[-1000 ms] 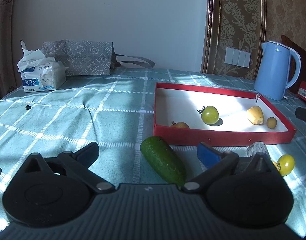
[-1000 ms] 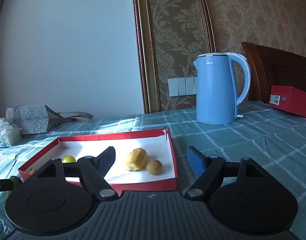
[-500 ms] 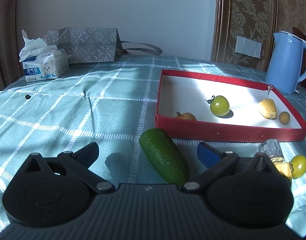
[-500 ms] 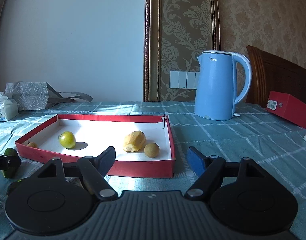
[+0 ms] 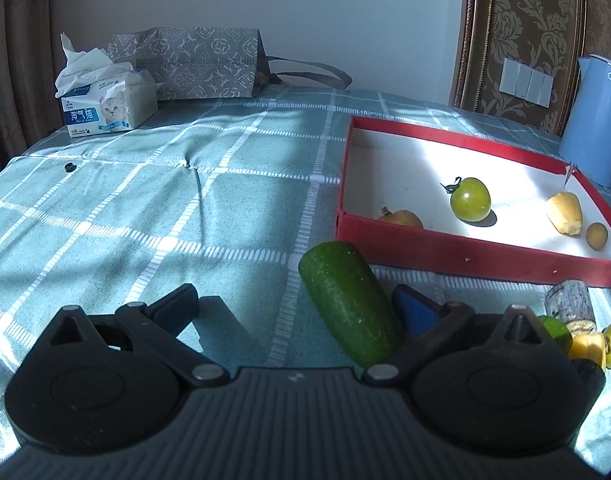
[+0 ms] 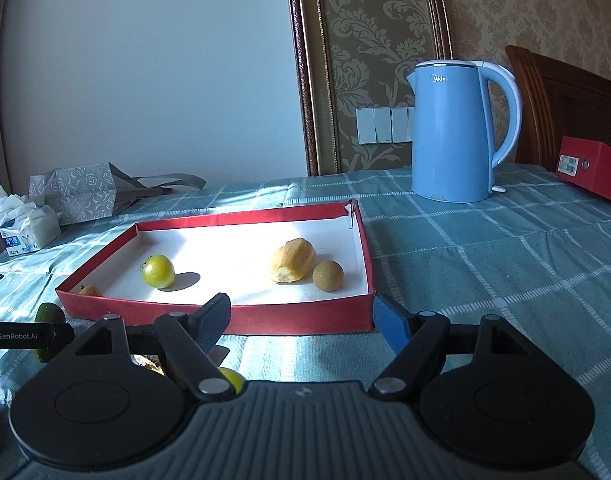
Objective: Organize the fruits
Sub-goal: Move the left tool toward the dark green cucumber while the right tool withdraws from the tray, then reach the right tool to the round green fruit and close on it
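Both claws gaping, empty: left claw [image 5: 295, 306], right claw [image 6: 301, 314] | cucumber [image 5: 349, 304] at left's 1 o'clock | risk: off-centre pinch rolls it off desk [image 5: 145, 216], missing red tray [image 6: 297, 318].

The left half of the checked teal tablecloth [image 5: 105, 216] lies open as far as the white tissue pack [image 5: 109, 108] and grey patterned paper bag [image 5: 189, 64] at its far edge. A dark green cucumber [image 5: 349, 304] blocks the strip before the shallow red cardboard tray [image 5: 465, 256]. Right of the tray, cloth is free up to the light blue electric kettle [image 6: 453, 132].
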Available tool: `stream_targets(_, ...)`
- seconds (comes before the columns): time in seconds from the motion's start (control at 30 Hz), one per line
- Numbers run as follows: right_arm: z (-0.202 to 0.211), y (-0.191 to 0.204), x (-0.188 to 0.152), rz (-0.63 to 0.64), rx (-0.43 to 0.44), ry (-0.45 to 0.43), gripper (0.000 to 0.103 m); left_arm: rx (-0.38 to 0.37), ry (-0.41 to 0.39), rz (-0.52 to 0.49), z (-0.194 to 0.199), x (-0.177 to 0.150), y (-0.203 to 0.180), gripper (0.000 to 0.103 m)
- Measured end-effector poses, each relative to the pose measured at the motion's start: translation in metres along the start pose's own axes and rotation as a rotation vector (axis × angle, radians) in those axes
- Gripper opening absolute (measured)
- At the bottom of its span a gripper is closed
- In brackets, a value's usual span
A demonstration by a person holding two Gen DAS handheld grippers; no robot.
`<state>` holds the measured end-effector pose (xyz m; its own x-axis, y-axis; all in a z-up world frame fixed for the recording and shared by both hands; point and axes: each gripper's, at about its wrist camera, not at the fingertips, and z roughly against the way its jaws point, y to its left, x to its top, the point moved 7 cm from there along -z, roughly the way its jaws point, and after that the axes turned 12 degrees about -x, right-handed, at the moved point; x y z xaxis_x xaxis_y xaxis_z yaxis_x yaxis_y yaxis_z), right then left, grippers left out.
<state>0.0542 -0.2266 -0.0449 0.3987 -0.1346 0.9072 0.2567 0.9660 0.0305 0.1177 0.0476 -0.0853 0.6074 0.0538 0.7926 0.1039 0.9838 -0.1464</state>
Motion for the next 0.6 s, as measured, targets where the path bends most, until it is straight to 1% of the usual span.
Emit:
stream_targets(0.07, -0.005, 0.002, -0.003, 0.010, 0.003, 0.045, 0.078, 0.019, 0.007, -0.013, -0.001, 0.000, -0.001, 0.101)
stream_targets(0.1, -0.006, 0.002, -0.004, 0.013, -0.001, 0.049, 0.078, 0.018, 0.005, -0.013, -0.001, 0.000, -0.001, 0.100)
stream_targets(0.17, -0.005, 0.001, -0.004, 0.009, -0.013, 0.038, 0.078, 0.013, 0.002, -0.007, -0.001, 0.000, 0.000, 0.100)
stream_targets(0.27, -0.003, -0.003, -0.002, -0.007, -0.007, 0.033, 0.078, 0.014, 0.004, -0.010, -0.001, 0.000, -0.001, 0.100)
stream_targets(0.33, -0.005, 0.000, -0.006, 0.034, 0.012, 0.063, 0.078, 0.015, 0.004, -0.010, -0.001, 0.000, -0.001, 0.100)
stream_targets(0.37, -0.006, 0.001, -0.009, 0.059, 0.010, 0.075, 0.078, 0.015, 0.004, -0.010, -0.001, 0.000, -0.001, 0.100)
stream_targets(0.4, -0.007, 0.003, -0.013, 0.090, -0.010, 0.087, 0.078, 0.014, 0.004, -0.011, -0.001, 0.000, -0.001, 0.100)
stream_targets(0.5, -0.004, 0.006, -0.014, 0.144, -0.023, 0.070, 0.075, 0.015, 0.005, -0.011, -0.001, 0.001, -0.001, 0.100)
stream_targets(0.57, -0.006, 0.006, -0.016, 0.156, -0.024, 0.085, 0.070, 0.016, 0.006, -0.013, -0.002, 0.001, -0.002, 0.101)
stream_targets(0.6, -0.005, 0.005, -0.016, 0.156, -0.020, 0.090, 0.070, 0.016, 0.007, -0.013, -0.002, 0.001, -0.002, 0.102)
